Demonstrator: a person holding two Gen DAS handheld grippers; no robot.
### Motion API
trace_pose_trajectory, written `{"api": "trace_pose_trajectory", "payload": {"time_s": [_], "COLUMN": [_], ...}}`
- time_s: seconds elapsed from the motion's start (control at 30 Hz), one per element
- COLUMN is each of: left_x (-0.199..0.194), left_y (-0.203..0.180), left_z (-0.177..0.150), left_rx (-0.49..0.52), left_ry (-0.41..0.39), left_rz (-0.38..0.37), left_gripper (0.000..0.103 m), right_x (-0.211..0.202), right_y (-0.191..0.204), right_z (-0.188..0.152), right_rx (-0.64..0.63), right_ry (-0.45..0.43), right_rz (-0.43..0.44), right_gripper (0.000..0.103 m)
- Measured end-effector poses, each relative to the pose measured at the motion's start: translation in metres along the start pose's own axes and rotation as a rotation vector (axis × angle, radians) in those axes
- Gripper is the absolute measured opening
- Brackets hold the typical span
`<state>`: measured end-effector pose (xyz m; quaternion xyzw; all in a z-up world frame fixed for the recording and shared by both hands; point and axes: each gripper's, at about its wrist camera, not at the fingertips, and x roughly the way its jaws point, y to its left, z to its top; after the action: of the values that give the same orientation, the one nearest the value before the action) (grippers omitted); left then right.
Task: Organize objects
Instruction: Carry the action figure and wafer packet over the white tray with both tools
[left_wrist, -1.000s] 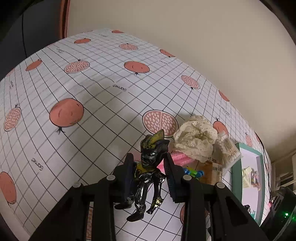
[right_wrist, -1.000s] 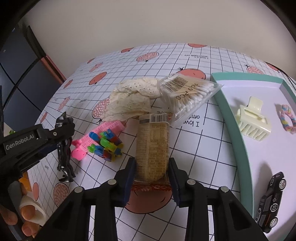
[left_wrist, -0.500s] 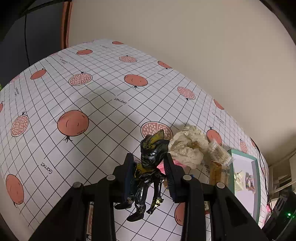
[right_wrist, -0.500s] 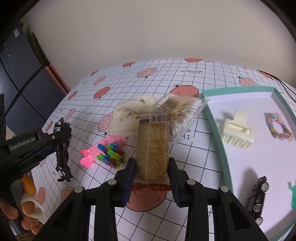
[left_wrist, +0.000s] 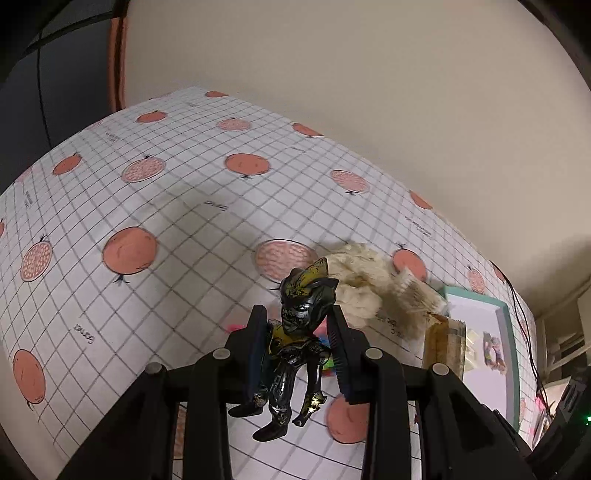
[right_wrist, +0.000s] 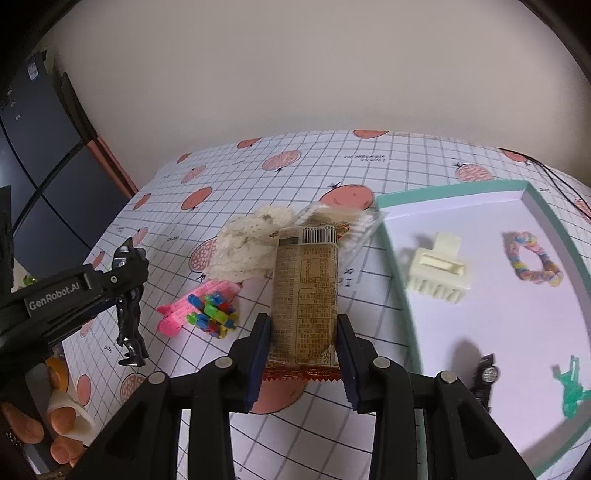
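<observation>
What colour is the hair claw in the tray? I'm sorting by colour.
Cream hair claw; right wrist view.

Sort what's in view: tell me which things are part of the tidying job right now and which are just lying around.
In hand now:
- toy figure, gripped by the left gripper
- snack packet, gripped by the right gripper
- tray

Lying about:
- lace scrunchie
- pink clips
- hair claw, toy car, in the tray

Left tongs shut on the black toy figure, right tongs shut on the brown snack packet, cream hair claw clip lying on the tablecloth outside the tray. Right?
Not quite. The cream hair claw clip lies inside the teal-rimmed tray, as the right wrist view shows. The rest holds: left tongs grip the black toy figure, right tongs the brown snack packet.
</observation>
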<state>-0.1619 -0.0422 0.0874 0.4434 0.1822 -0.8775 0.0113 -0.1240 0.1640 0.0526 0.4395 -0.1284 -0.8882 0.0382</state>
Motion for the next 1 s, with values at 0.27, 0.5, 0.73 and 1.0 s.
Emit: {"api": "trace_pose_trajectory", "payload": {"time_s": [0.27,0.5,0.73,1.0], "left_x": [-0.005,-0.001,0.006,0.018], "left_y": [-0.058,-0.107,-0.156,-0.2], "left_z": [-0.014,-0.033,-0.052,-0.072], "left_rx": [0.112,0.181,0.269,0.367], "left_ry": [-0.017,0.009,0.036,0.061], "left_rz": [-0.049,-0.096,-0.156,-0.181], "left_gripper": [0.035,0.035,0.035,0.035], "right_x": [-0.027,-0.047,-0.065,-0.083], "right_y": [-0.039,-0.081,-0.118,-0.166], "right_z": [0.001,-0.002,-0.006,-0.015], "right_rx": [0.046,0.1,0.139,0.206], "right_ry": [-0.046,-0.067,-0.079,-0.086], "right_rz": [-0.057,-0.115,-0.171,-0.232], "right_gripper": [0.037,0.037,0.037,0.037]}}
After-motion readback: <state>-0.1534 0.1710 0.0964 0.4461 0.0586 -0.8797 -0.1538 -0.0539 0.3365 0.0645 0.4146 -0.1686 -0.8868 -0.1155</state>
